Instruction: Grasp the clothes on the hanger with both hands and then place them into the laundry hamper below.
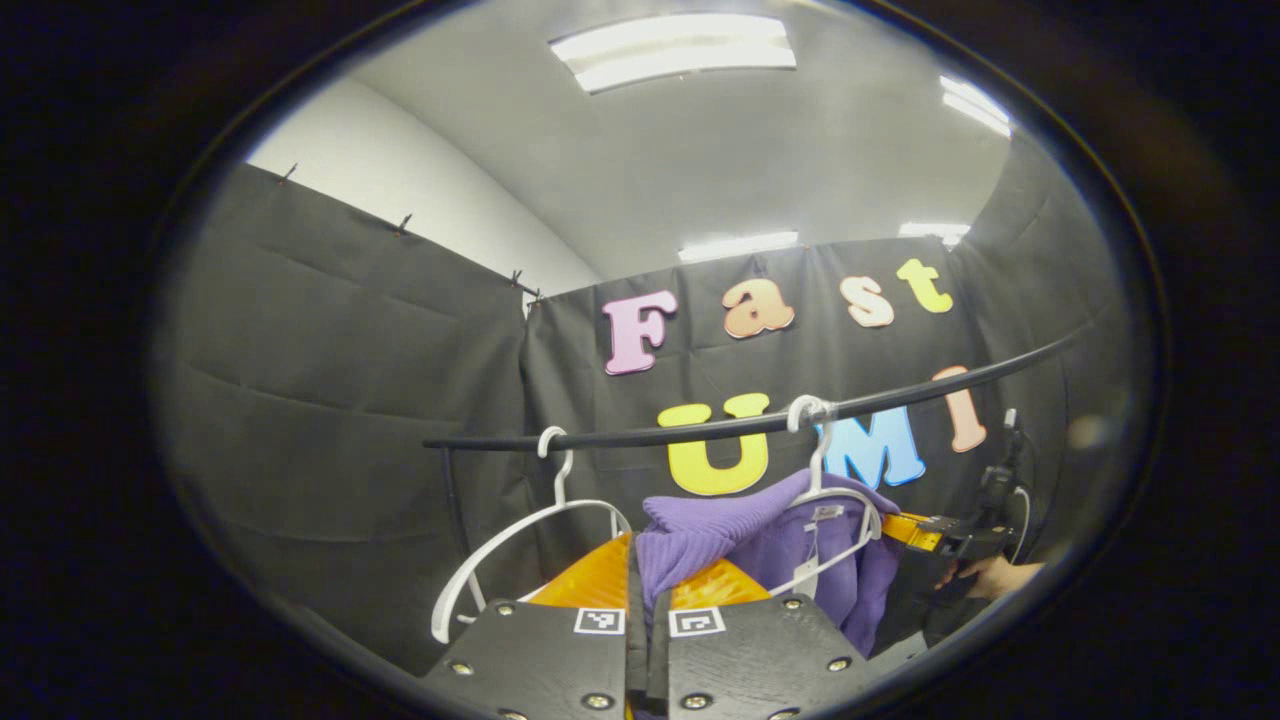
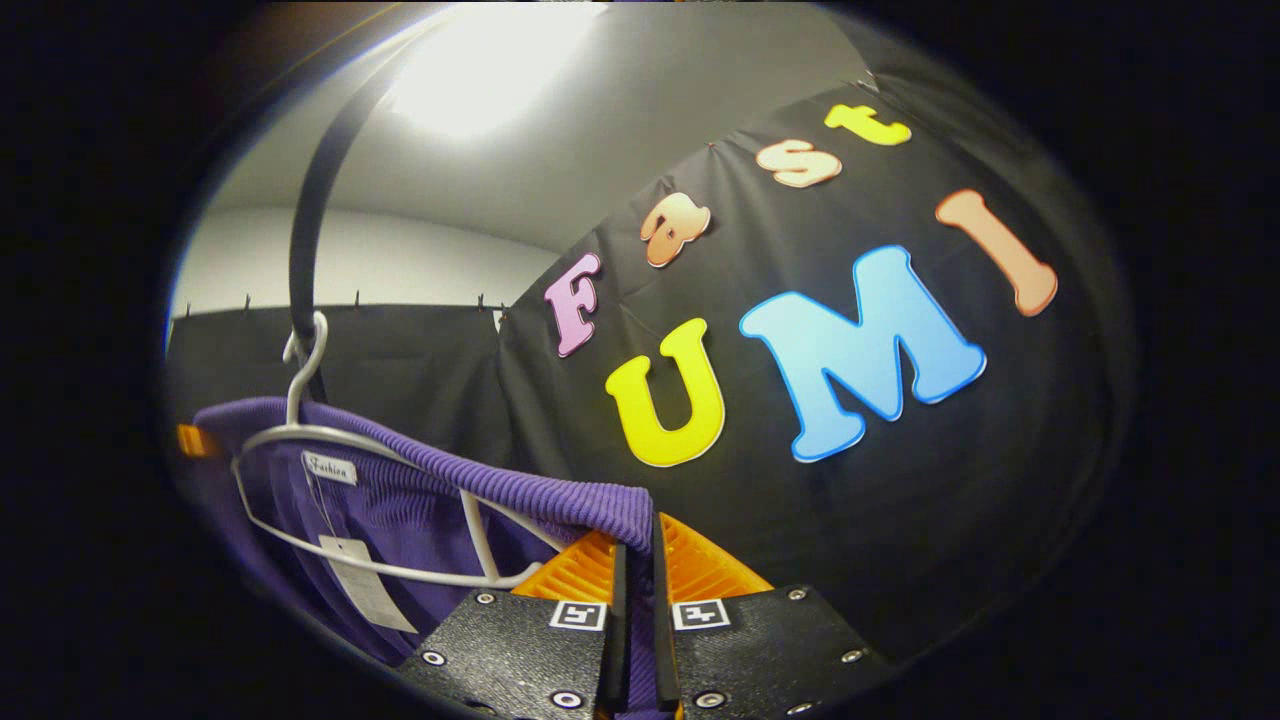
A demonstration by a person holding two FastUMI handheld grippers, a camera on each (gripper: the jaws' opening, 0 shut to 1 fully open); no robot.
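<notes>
**Operator:** My left gripper (image 1: 640,640) has its two fingers drawn almost together at the bottom of the left gripper view, pinching a fold of the purple ribbed knit sweater (image 1: 720,540). My right gripper (image 2: 637,610) is the same in the right gripper view: fingers nearly closed, a strip of the purple ribbed hem caught between them.

**Listener:** Where is the sweater?

**Operator:** It hangs on a thin white wire hanger (image 2: 380,500) hooked over a black clothes rail (image 1: 700,430). A second white hanger (image 1: 520,560), bare, hangs to its left in the left gripper view. I see no hamper from here.

**Listener:** How will the fabric behave?

**Operator:** I judge it soft, light and stretchy. It should drape and sag between my two grips, not keep its shape. It is not fragile, but the knit could snag on the hanger's ends, and the hanger could swing or lift off the rail with it. The thick ribbed edges at each side seem the best hold, and that is where I have it.

**Listener:** And your hands?

**Operator:** Both grippers point forward and tilt upward, with ceiling lights high in both views. In the left gripper view, the right gripper (image 1: 935,533) sits far right beside the sweater, held by a hand (image 1: 995,577) from below. The grips are well apart, one on each side.
</notes>
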